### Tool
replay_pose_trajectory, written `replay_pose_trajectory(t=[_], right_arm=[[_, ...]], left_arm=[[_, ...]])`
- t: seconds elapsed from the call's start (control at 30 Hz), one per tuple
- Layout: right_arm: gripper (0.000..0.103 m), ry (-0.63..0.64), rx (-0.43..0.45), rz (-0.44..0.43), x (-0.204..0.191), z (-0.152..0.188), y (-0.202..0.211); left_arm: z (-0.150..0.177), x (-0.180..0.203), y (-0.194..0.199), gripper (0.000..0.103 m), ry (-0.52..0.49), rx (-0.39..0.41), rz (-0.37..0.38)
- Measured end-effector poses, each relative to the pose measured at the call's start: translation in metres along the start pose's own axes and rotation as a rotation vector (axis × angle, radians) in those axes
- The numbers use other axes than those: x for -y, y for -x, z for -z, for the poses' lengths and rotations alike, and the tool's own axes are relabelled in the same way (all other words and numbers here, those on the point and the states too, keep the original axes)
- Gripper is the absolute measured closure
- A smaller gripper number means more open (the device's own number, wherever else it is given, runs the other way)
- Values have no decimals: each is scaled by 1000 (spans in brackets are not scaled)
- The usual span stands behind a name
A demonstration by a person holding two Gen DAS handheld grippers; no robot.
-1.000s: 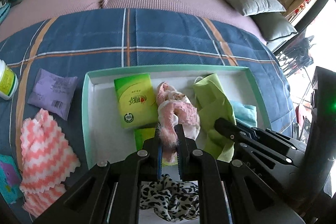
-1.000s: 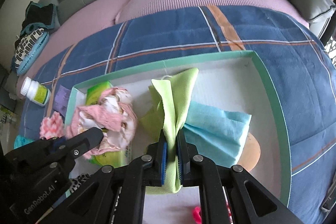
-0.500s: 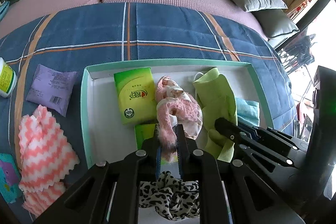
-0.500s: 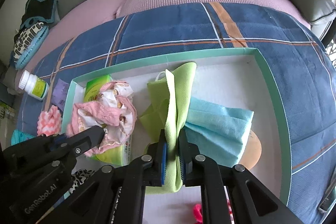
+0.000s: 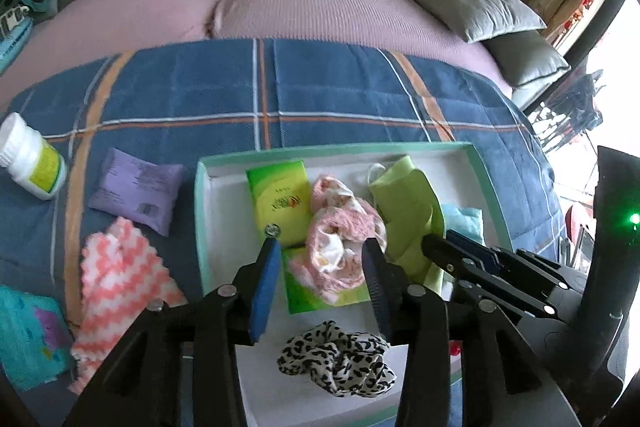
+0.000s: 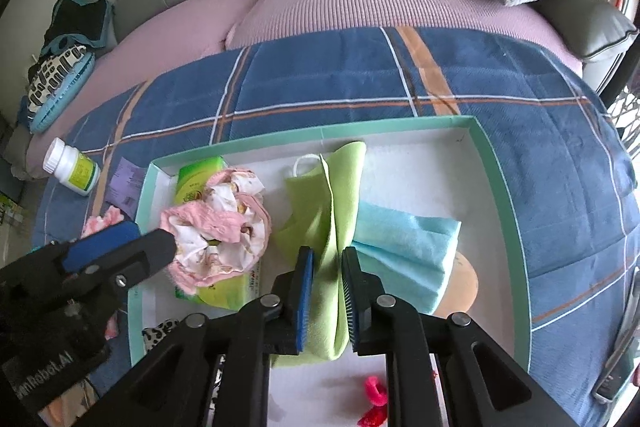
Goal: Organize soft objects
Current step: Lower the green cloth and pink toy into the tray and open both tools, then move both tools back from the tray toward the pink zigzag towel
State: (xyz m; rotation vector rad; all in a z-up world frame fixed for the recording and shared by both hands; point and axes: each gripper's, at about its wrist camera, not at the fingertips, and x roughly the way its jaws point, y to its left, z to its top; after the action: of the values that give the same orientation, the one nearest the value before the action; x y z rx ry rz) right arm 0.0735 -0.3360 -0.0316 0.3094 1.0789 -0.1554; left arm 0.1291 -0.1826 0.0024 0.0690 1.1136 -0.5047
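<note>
A teal-rimmed white tray (image 5: 200, 227) (image 6: 500, 187) lies on a blue plaid blanket. In it are a crumpled pink cloth (image 5: 340, 247) (image 6: 216, 227) on green tissue packs (image 5: 278, 195), a lime green cloth (image 5: 404, 211) (image 6: 332, 211), a light blue cloth (image 6: 408, 247) and a leopard scrunchie (image 5: 336, 359). My left gripper (image 5: 320, 267) is open, its jaws on either side of the pink cloth. My right gripper (image 6: 326, 283) is open, its jaws slightly apart around the green cloth.
Left of the tray lie a purple packet (image 5: 136, 191), a pink-and-white zigzag cloth (image 5: 120, 279), a teal item (image 5: 28, 339) and a white pill bottle (image 5: 32, 163) (image 6: 72, 167). A red-pink item (image 6: 374, 399) lies at the tray's near edge. Pillows are behind.
Both grippers have opened: the left let go of the pink cloth, the right loosened off the green cloth. Both cloths rest in the tray.
</note>
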Motion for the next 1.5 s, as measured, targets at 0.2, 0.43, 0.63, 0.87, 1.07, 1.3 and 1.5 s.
replay_pose_trajectory(t=[0.2, 0.43, 0.63, 0.87, 1.07, 1.3, 1.5], right_arm=[[85, 6, 8, 13, -3, 1, 4], [39, 13, 24, 56, -3, 2, 6], [27, 38, 20, 92, -6, 2, 3], [16, 55, 16, 116, -9, 2, 0], [5, 52, 18, 122, -9, 3, 0], [0, 29, 18, 136, -3, 1, -2], [0, -1, 16, 144, 4, 1, -1]], left_arm=[[-3, -9, 2, 50, 17, 12, -60], [-4, -14, 0, 20, 3, 38, -149], [-4, -25, -3, 9, 31, 43, -182], [-3, -32, -6, 8, 45, 44, -216], [-4, -38, -6, 8, 65, 49, -218], [-4, -44, -8, 8, 81, 42, -222], [-4, -47, -7, 7, 80, 60, -249]])
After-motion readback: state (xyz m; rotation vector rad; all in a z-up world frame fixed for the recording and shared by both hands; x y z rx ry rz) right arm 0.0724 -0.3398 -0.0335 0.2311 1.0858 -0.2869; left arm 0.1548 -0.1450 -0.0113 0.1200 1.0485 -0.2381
